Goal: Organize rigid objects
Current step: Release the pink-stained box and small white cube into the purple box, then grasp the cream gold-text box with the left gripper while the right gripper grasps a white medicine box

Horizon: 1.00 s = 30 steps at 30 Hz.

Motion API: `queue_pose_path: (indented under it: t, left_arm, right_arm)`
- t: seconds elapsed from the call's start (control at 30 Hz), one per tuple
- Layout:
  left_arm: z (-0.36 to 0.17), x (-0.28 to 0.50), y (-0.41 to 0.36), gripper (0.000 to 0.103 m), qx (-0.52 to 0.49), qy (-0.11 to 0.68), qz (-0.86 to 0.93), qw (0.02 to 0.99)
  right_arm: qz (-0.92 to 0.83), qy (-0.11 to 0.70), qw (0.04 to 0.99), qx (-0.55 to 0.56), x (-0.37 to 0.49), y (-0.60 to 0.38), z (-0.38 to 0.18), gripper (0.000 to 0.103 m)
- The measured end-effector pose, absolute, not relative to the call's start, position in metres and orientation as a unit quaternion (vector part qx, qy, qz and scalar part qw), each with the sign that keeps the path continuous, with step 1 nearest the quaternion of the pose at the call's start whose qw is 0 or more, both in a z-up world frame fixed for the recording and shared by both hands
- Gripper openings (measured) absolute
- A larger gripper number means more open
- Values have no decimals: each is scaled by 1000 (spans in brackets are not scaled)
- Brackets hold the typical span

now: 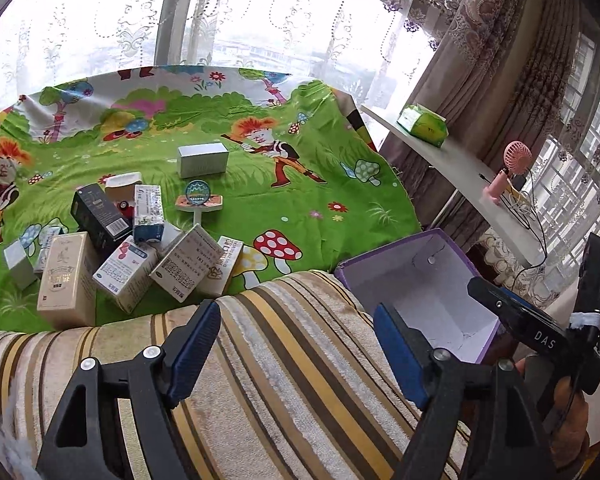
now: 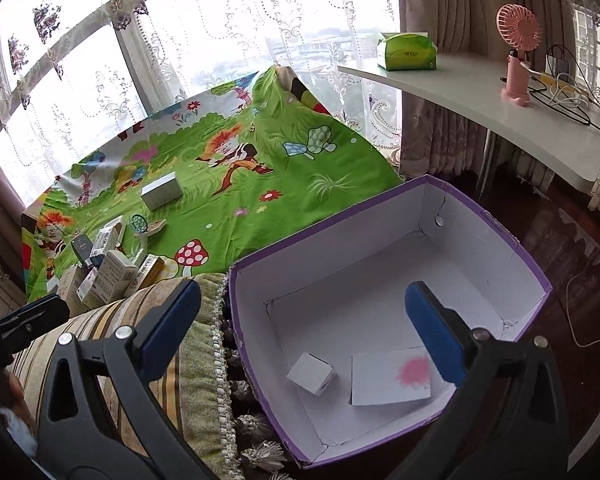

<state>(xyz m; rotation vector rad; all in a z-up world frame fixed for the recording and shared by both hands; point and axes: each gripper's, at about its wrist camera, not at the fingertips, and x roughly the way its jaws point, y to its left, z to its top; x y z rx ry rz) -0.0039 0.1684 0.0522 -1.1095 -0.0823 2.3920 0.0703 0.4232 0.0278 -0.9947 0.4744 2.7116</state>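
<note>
On right hand-held gripper (image 1: 512, 308), white "DAS" lettering, jaws apart.

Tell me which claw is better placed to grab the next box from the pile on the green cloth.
Probably left. The left claw is open and empty, and faces the pile of boxes just past the striped cushion. The right claw, also open, hangs over the purple box, farther from the pile.

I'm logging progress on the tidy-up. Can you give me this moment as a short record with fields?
container: purple box beside the striped cushion
inside it: small white box, white card with pink blot
still to sort: pile of cartons and silver box on the green cloth
left gripper: open, empty
right gripper: open, empty
</note>
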Motion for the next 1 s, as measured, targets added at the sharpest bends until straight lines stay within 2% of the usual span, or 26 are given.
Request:
queue_pose_path:
  t: [0.63, 1.0]
  left_arm:
    - [33, -32, 26, 76, -421, -138, 887, 134]
    - [19, -51, -1, 76, -443, -152, 876, 114]
  right_arm:
    - [907, 120, -3, -403, 25, 338, 26, 103]
    - [879, 127, -45, -458, -19, 298, 8, 103]
